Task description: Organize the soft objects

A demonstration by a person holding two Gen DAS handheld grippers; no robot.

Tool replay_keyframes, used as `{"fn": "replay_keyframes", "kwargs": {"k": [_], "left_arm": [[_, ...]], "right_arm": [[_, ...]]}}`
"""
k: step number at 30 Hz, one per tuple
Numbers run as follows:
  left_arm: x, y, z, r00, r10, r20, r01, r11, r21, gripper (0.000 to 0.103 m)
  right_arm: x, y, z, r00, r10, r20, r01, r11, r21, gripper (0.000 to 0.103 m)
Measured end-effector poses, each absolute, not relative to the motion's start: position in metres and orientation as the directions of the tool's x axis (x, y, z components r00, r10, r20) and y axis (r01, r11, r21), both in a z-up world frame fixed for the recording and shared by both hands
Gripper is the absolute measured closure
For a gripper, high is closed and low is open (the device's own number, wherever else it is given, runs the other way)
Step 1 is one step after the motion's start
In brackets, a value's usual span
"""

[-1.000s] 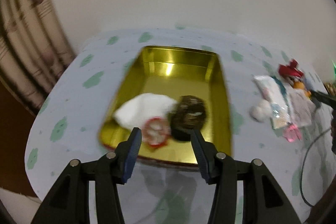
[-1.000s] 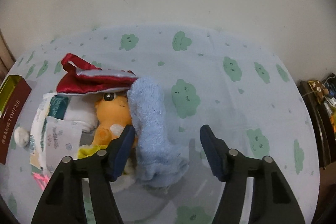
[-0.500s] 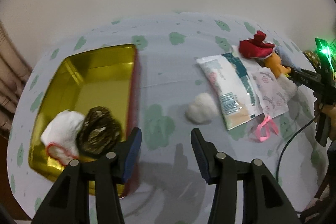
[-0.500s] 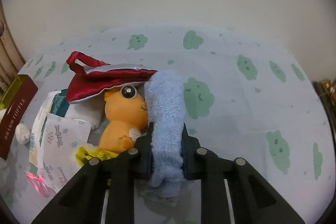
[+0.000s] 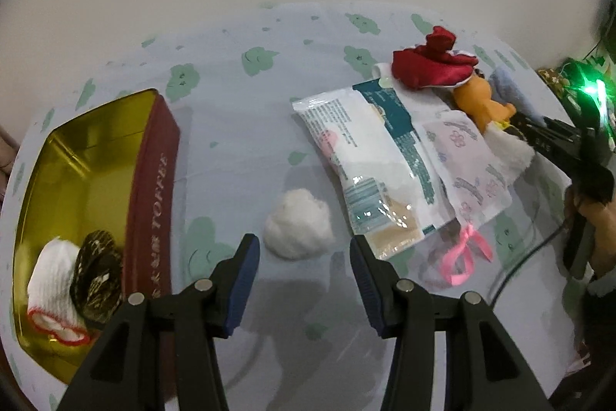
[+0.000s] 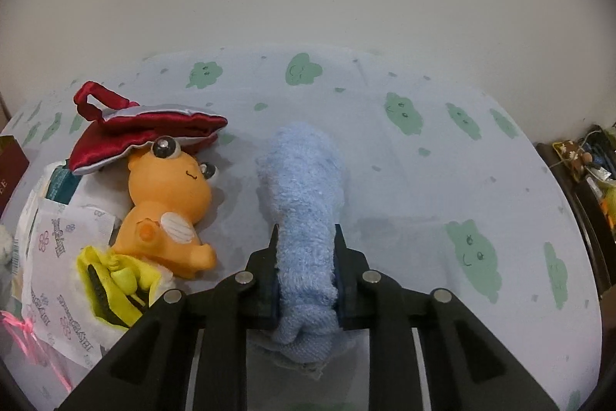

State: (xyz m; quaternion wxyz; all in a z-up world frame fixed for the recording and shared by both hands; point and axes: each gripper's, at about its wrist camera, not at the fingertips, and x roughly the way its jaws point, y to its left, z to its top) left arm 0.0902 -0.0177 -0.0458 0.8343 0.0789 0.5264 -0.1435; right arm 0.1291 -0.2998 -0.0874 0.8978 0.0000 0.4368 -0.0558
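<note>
My right gripper (image 6: 307,234) is shut on a rolled light-blue towel (image 6: 304,180), which sticks out forward between the pads over the cloth-covered table. Left of it lie an orange plush toy (image 6: 169,195) and a red satin pouch (image 6: 146,130). My left gripper (image 5: 304,245) is open and holds nothing. It hovers with a white cotton ball (image 5: 298,224) just beyond its fingertips. A gold tin (image 5: 154,180) at the left holds a white sock (image 5: 50,280) and a dark brown bundle (image 5: 96,272).
Two flat packets (image 5: 365,160) (image 5: 466,160), a pink ribbon (image 5: 462,257) and a yellow item (image 6: 115,276) lie between the cotton ball and the toy. A dark shelf with clutter (image 6: 585,172) stands past the table's right edge. A wall runs behind the table.
My right gripper closed on the blue towel, which now sits apart from the orange toy. My left gripper swung right from above the tin to the cotton ball, still open.
</note>
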Motion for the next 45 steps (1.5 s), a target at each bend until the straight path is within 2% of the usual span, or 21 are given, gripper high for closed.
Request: {"fn": "replay_keyframes", "kwargs": {"k": [14,15,16,22,35,45], "left_arm": [[0.112,-0.013,-0.065,0.388,-0.167,-0.906,0.251,0.965,-0.07,0.054],[0.112,-0.013,-0.063,0.396,-0.172,-0.902,0.251,0.965,-0.073,0.057],[0.112,-0.013,-0.063,0.404,-0.17,-0.899,0.253,0.965,-0.068,0.065],[0.109,-0.013,-0.063,0.412,-0.164,-0.896,0.266,0.962,-0.054,0.071],[0.091,-0.008,-0.04,0.466,-0.138,-0.874,0.286,0.958,0.001,0.073],[0.082,-0.001,-0.02,0.483,-0.163,-0.86,0.275,0.961,-0.028,0.073]], "right_arm": [[0.128,-0.296,-0.088,0.608,-0.108,-0.787,0.099,0.993,-0.06,0.078],[0.128,-0.296,-0.088,0.606,-0.108,-0.788,0.099,0.993,-0.06,0.078],[0.128,-0.296,-0.088,0.605,-0.107,-0.789,0.099,0.993,-0.059,0.078],[0.129,-0.297,-0.09,0.598,-0.104,-0.795,0.101,0.993,-0.053,0.075],[0.13,-0.298,-0.09,0.599,-0.087,-0.796,0.1,0.994,-0.034,0.074],[0.131,-0.298,-0.092,0.594,-0.087,-0.8,0.103,0.994,-0.031,0.073]]}}
